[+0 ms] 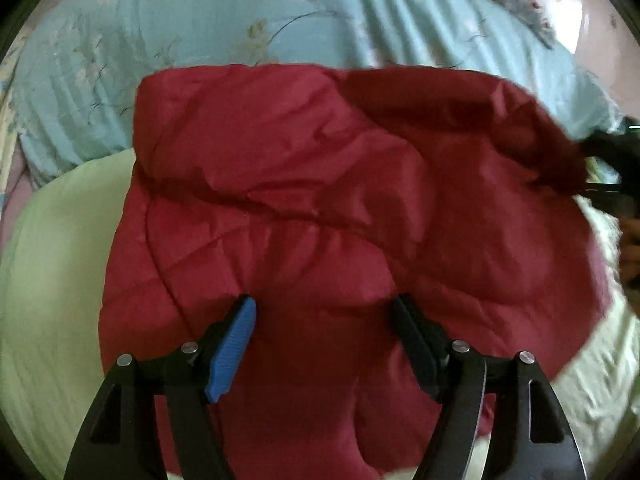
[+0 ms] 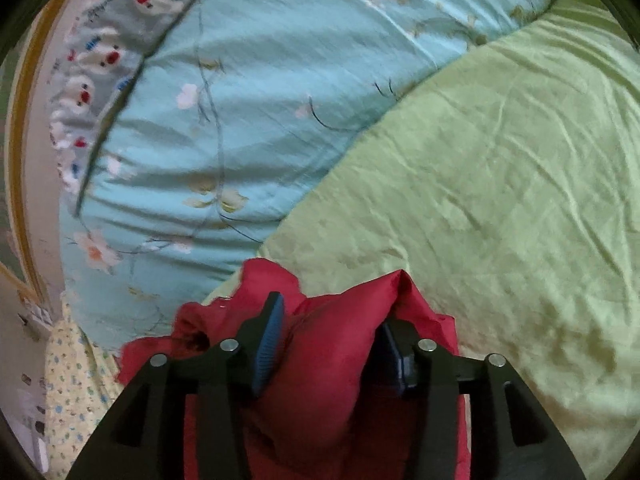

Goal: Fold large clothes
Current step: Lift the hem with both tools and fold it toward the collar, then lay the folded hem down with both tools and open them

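Observation:
A red quilted jacket (image 1: 320, 208) lies on a pale green sheet (image 1: 56, 280), its upper part folded over. My left gripper (image 1: 324, 308) is open and empty just above the jacket's near part. My right gripper (image 2: 332, 312) is closed on a thick bunch of the red jacket (image 2: 320, 344), which fills the gap between its fingers. In the left wrist view the right gripper (image 1: 612, 160) shows as a dark shape at the jacket's right edge, holding up the folded flap.
A light blue floral duvet (image 1: 240, 40) lies bunched behind the jacket, also in the right wrist view (image 2: 240, 120). A patterned pillow (image 2: 92, 64) lies at the far left. The green sheet (image 2: 500, 180) spreads to the right.

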Tool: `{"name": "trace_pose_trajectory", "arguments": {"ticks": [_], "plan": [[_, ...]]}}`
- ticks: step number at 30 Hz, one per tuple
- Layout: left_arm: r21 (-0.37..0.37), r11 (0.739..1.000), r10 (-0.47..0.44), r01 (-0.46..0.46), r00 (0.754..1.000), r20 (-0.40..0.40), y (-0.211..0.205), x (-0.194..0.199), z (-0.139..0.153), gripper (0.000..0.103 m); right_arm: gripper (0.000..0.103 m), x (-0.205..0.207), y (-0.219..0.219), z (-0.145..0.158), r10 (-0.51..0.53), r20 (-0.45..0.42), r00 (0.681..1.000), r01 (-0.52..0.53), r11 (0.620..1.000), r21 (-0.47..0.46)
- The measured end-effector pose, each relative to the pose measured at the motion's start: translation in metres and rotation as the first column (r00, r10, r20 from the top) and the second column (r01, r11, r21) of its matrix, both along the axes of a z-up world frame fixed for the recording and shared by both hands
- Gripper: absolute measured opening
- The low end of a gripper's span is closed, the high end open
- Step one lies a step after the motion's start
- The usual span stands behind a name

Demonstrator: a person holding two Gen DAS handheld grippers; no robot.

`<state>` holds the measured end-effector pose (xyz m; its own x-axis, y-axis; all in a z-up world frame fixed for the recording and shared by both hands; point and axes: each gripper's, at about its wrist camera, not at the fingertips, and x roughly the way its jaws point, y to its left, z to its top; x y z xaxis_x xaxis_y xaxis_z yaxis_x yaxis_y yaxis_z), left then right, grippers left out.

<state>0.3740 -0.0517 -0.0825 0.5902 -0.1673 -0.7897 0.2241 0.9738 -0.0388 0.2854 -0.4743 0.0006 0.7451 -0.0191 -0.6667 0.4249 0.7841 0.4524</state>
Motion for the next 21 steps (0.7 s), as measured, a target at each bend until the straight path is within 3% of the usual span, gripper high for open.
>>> {"name": "trace_pose_trajectory", "arguments": {"ticks": [4, 6, 8, 11, 13, 16, 19, 21], "plan": [[-0.015, 0.999, 0.037, -0.037, 0.999, 0.004, -0.001, 0.015, -0.005, 0.072, 0.070, -0.031, 0.017, 0.037, 0.029, 0.074, 0.997, -0.024, 0.997, -0.068], [-0.002, 0.999, 0.043, -0.043, 0.999, 0.012, -0.004, 0.019, -0.007, 0.072, 0.073, -0.048, 0.035, 0.053, 0.071, 0.113, 0.991, -0.055, 0.988, -0.142], [0.011, 0.999, 0.046, -0.046, 0.999, 0.017, -0.011, 0.020, -0.010, 0.073, 0.075, -0.054, 0.061, 0.055, 0.140, 0.089, 0.986, -0.118, 0.969, -0.218], [0.012, 0.998, 0.054, -0.054, 0.998, 0.016, -0.014, 0.023, -0.012, 0.073, 0.075, -0.039, 0.110, 0.031, 0.284, -0.070, 0.956, -0.292, 0.903, -0.317], [0.013, 0.998, 0.053, -0.053, 0.998, 0.019, -0.012, 0.018, -0.007, 0.073, 0.074, -0.021, 0.144, 0.005, 0.363, -0.208, 0.908, -0.417, 0.826, -0.379], [0.017, 0.997, 0.069, -0.070, 0.997, 0.020, 0.001, 0.026, -0.001, 0.073, 0.074, 0.001, 0.162, -0.030, 0.353, -0.358, 0.864, -0.488, 0.763, -0.424], [-0.024, 0.994, 0.108, -0.108, 0.994, -0.013, 0.021, 0.045, -0.003, 0.073, 0.074, 0.019, 0.149, -0.047, 0.292, -0.396, 0.871, -0.459, 0.772, -0.440], [-0.044, 0.989, 0.139, -0.141, 0.990, -0.038, 0.030, 0.058, -0.007, 0.073, 0.074, 0.030, 0.126, -0.052, 0.278, -0.371, 0.886, -0.416, 0.831, -0.370]]}}
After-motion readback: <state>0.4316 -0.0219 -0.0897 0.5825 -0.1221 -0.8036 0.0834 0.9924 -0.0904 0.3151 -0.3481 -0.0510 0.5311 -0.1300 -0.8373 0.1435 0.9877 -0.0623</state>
